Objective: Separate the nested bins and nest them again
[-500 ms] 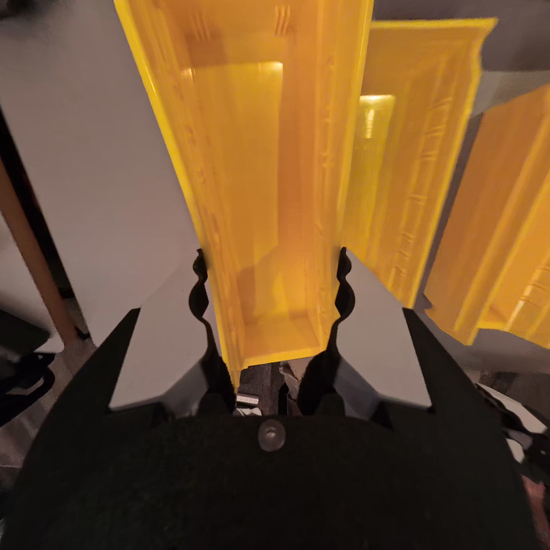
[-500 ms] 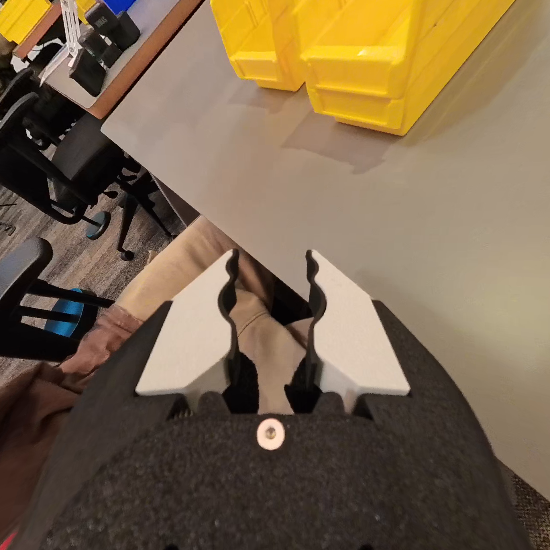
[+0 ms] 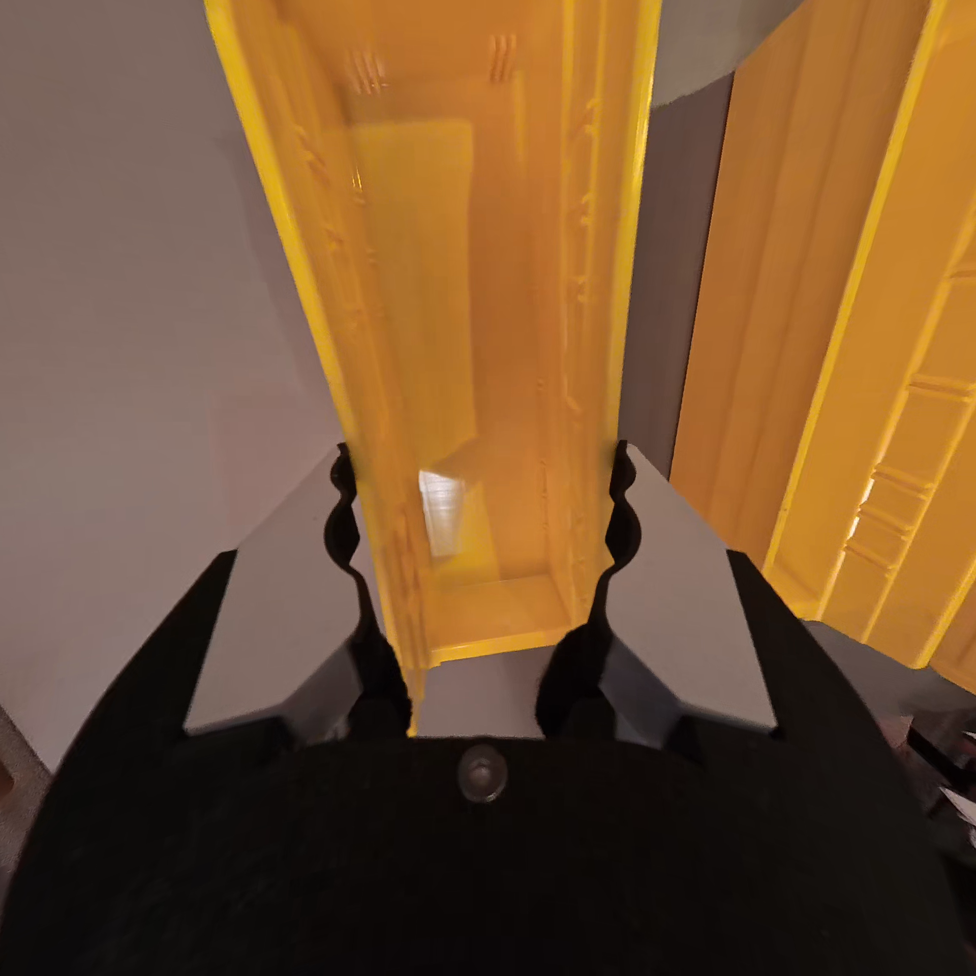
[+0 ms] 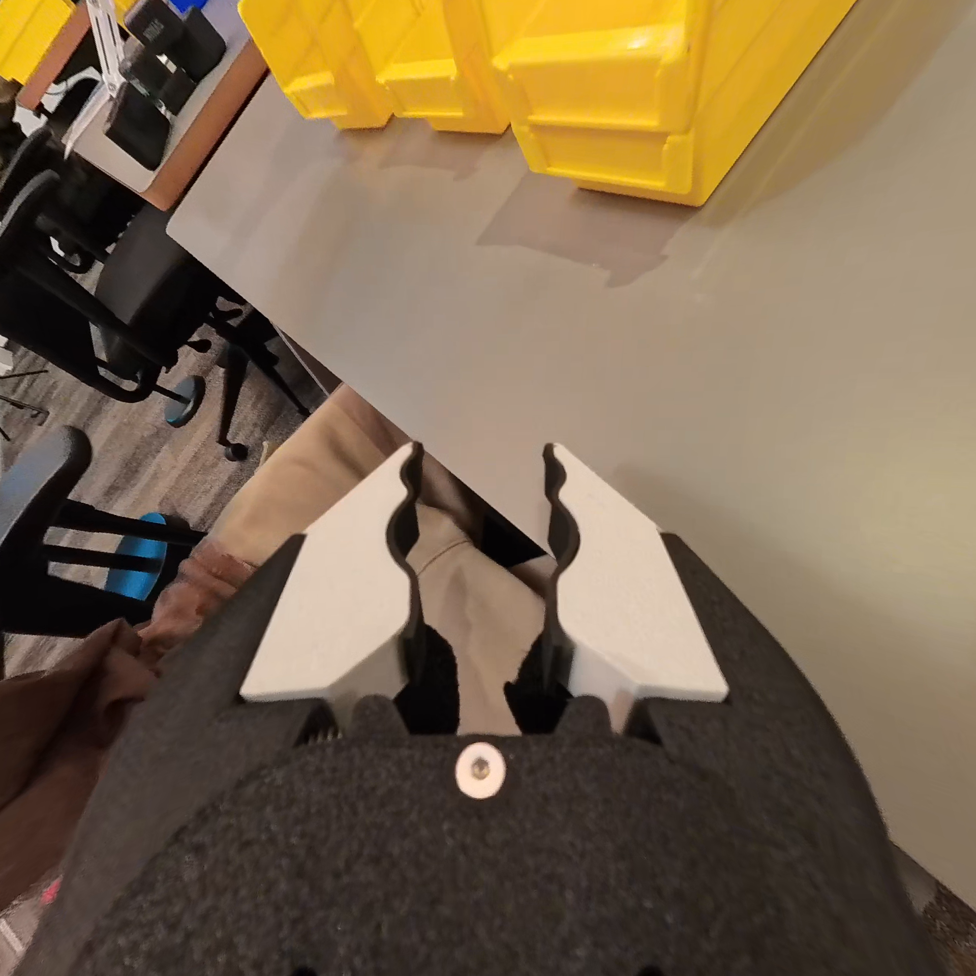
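Grey matte tabletop [image 4: 581, 343] fills most of both views, with black office chairs [image 4: 79, 296] and a wood-patterned floor seen past its edge in the right wrist view. A long, narrow yellow plastic bin [image 3: 475, 317] is straddled by the left gripper [image 3: 480, 459]; its fingers are spread wide, one at each side wall, and whether both walls are actually pressed cannot be told. A second yellow plastic bin [image 3: 818, 317] lies just beside it to the right. The right gripper [image 4: 480, 454] is held partly open over the table edge, with nothing between its fingers, well apart from the cluster of yellow bins [image 4: 528, 79] at the far side, where one bin appears to sit nested in another.

Slippage is judged the main risk: smooth, tapered walls gripped near one end could let the long bin tip or twist out. The neighbouring bin could also be knocked if the held one is swung sideways.

Compared with half a second ago, the straddled bin is seen closer, table now shows beneath its near end instead of floor, and the right gripper has been brought slightly nearer the bins.
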A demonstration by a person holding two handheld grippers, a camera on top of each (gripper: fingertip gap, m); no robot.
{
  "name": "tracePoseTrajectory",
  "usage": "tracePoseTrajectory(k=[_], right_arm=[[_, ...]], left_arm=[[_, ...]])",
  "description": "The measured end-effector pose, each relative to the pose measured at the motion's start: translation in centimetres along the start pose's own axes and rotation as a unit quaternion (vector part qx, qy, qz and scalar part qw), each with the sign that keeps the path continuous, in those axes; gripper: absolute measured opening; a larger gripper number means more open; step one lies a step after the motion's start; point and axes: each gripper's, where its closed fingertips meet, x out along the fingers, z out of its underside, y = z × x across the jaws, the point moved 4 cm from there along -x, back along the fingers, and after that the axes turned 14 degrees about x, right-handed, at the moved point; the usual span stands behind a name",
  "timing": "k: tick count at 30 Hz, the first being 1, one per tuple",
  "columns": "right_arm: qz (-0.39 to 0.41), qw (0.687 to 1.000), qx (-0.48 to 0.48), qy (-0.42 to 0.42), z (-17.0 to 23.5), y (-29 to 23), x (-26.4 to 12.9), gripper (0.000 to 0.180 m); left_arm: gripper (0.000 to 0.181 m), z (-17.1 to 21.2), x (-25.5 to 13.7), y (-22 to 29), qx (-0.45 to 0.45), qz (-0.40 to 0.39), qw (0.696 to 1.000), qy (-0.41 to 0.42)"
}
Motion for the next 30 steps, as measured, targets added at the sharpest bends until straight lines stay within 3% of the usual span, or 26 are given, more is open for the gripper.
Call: tracePoseTrajectory(k=[4,8,12,17,21,24,27,30], right_arm=[[0.013,1.000,-0.008,-0.024,0.5,0.1,0.7,0.048],[0.067,0.998,-0.008,-0.012,-0.6,1.2,0.6,0.071],[0.094,0.995,-0.021,0.029,-6.5,0.4,-0.2,0.102],[0.177,0.980,-0.071,0.048,-19.7,-0.9,2.2,0.122],[0.216,0.976,-0.023,-0.027,-27.1,-1.5,7.2,0.132],[0.285,0.955,-0.006,-0.084,-29.4,-0.5,10.2,0.132],[0.326,0.936,0.025,-0.129,-29.5,0.8,12.3,0.132],[0.345,0.925,0.058,-0.148,-28.9,2.1,13.8,0.131]], left_arm=[[0.108,-0.1,0.2,0.0,0.001,-0.011,1.000,0.009],[0.124,-0.7,-1.8,0.5,0.014,-0.036,0.996,0.080],[0.109,0.2,-7.2,5.3,0.052,0.029,0.970,0.237],[0.078,7.6,-10.1,14.5,0.070,0.104,0.902,0.413],[0.087,13.9,-8.3,19.3,0.017,0.106,0.870,0.482],[0.087,18.8,-5.5,23.4,0.045,0.103,0.875,0.471],[0.073,23.0,-2.2,24.0,0.067,0.051,0.895,0.438],[0.073,23.5,-2.3,24.3,0.096,0.116,0.897,0.415]])
